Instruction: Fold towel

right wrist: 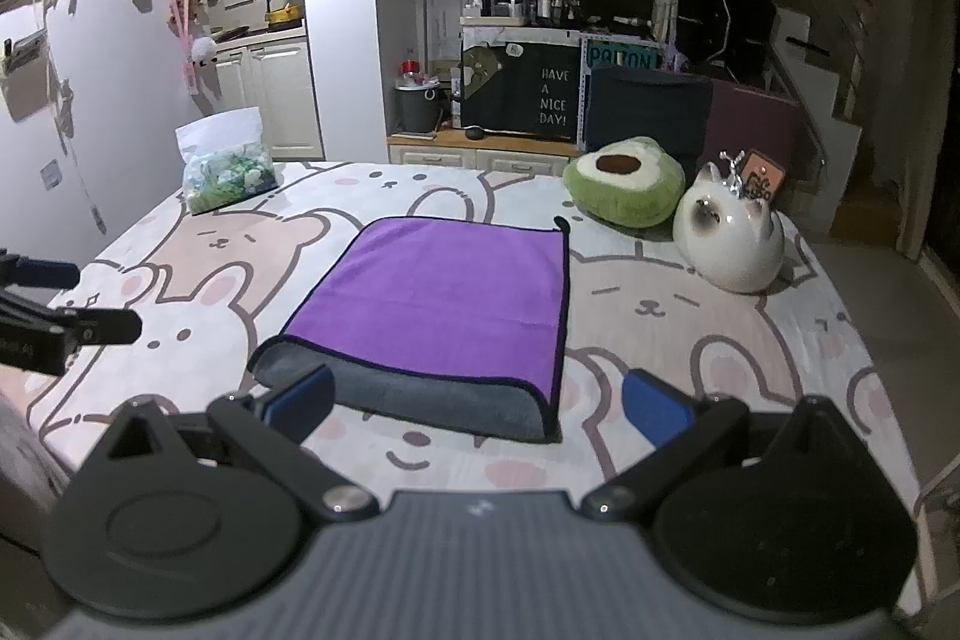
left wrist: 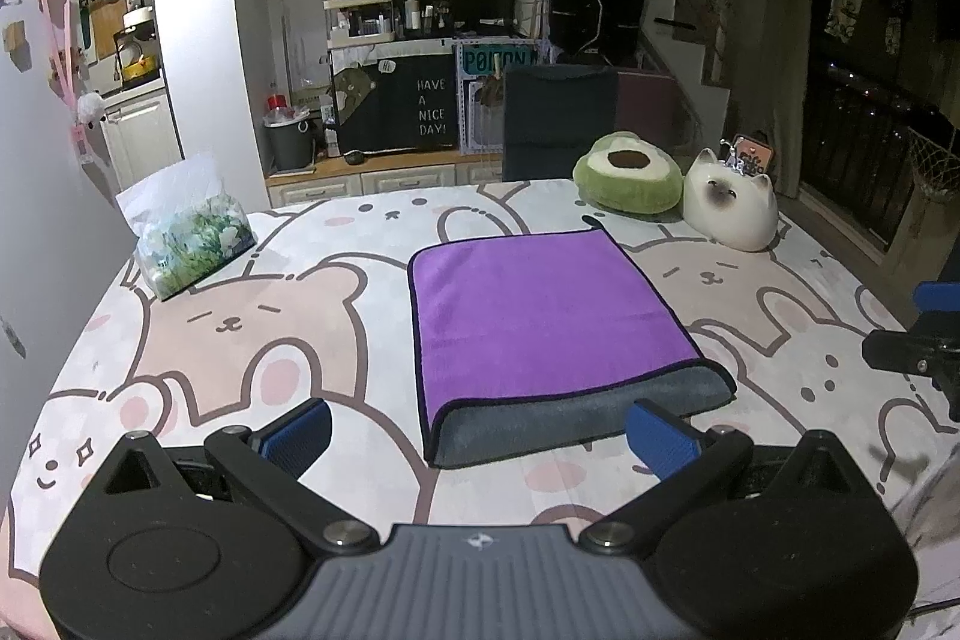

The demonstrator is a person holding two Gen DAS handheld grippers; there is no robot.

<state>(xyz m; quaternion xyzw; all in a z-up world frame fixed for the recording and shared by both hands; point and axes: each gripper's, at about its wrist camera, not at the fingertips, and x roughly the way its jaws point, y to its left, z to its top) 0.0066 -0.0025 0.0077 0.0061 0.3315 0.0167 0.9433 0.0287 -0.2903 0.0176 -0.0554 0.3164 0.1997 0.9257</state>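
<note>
A purple towel (left wrist: 540, 307) with a grey underside lies flat on the cartoon-print table cover, its near edge folded over so a grey band faces me. It also shows in the right wrist view (right wrist: 444, 295). My left gripper (left wrist: 480, 439) is open and empty, just short of the towel's near edge. My right gripper (right wrist: 477, 403) is open and empty, its fingers either side of the grey band. The right gripper's tip shows at the right edge of the left wrist view (left wrist: 918, 340). The left gripper's tip shows at the left of the right wrist view (right wrist: 66, 322).
An avocado plush (left wrist: 627, 181) and a white cat figure (left wrist: 729, 205) sit at the far right of the table. A plastic bag of green items (left wrist: 192, 235) stands at the far left. A dark chair back (left wrist: 558, 118) is behind the table.
</note>
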